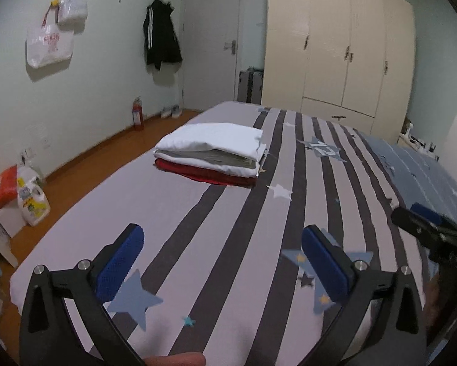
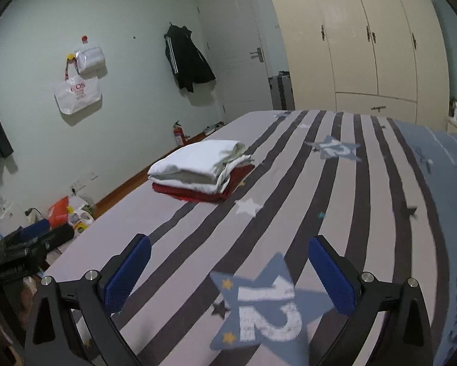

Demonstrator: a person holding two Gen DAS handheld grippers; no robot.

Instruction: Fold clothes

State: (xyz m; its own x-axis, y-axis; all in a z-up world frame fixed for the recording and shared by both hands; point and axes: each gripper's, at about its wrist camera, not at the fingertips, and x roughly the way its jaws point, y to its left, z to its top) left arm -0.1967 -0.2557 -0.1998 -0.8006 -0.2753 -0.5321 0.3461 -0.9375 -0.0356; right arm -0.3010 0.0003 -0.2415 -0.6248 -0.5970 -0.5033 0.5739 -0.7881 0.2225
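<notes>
Both tongs stood wide open and empty over the striped bed (image 1: pixel 197 213): left tongs (image 1: pixel 222 262), right tongs (image 2: pixel 230 270), nothing between the blue pads (image 2: pixel 127 274). The folded stack (image 1: pixel 211 155) sat well ahead toward the bed's left edge, white pieces on top of a red one (image 2: pixel 197 193), squared up and apart from both tongs. Judging by the soft rounded folds it was light, limp cotton that would sag and slip apart if pinched by one layer, so the better hold was low on the two opposite sides, under the whole pile
</notes>
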